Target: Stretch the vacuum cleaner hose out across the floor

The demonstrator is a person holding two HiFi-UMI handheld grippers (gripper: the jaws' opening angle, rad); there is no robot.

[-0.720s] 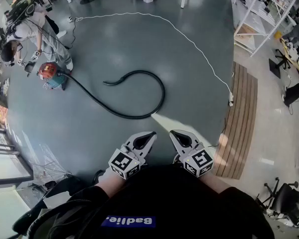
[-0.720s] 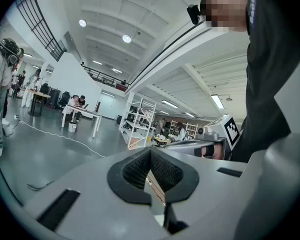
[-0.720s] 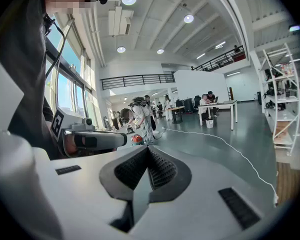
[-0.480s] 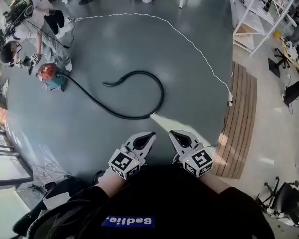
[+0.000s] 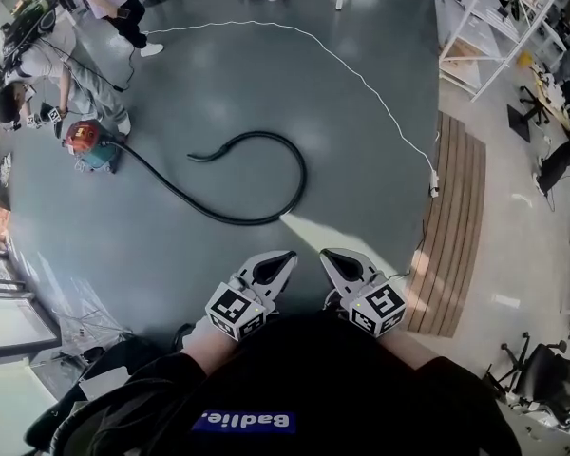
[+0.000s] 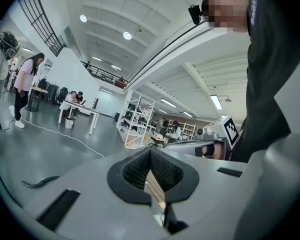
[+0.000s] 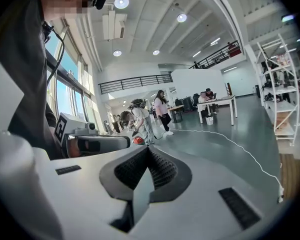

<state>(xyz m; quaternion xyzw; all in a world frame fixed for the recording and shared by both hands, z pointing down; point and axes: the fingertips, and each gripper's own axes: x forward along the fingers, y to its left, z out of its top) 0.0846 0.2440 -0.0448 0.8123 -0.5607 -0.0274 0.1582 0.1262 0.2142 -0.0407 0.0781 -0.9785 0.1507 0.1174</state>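
Note:
The black vacuum hose (image 5: 266, 218) lies on the grey floor in a hook-shaped loop. It runs from the red and teal vacuum cleaner (image 5: 85, 144) at the left to a free end (image 5: 194, 158) near the middle. Both grippers hang close to my body, well short of the hose. The left gripper (image 5: 289, 255) is shut with nothing in it, and so is the right gripper (image 5: 326, 253). The left gripper view shows shut pads (image 6: 162, 171) and the hose end (image 6: 39, 182) low at the left. The right gripper view shows the vacuum cleaner (image 7: 137, 140) far off.
A white cable (image 5: 361, 79) arcs across the floor to a plug by a wooden slatted strip (image 5: 456, 226) on the right. People (image 5: 62, 65) stand and bend by the vacuum cleaner. White shelving (image 5: 494, 17) stands at the back right, and a bag (image 5: 95, 369) lies by my left foot.
A person at the upper left has walked further toward the back. The whole scene has slid slightly up-left in the head view. Hose and grippers are unchanged.

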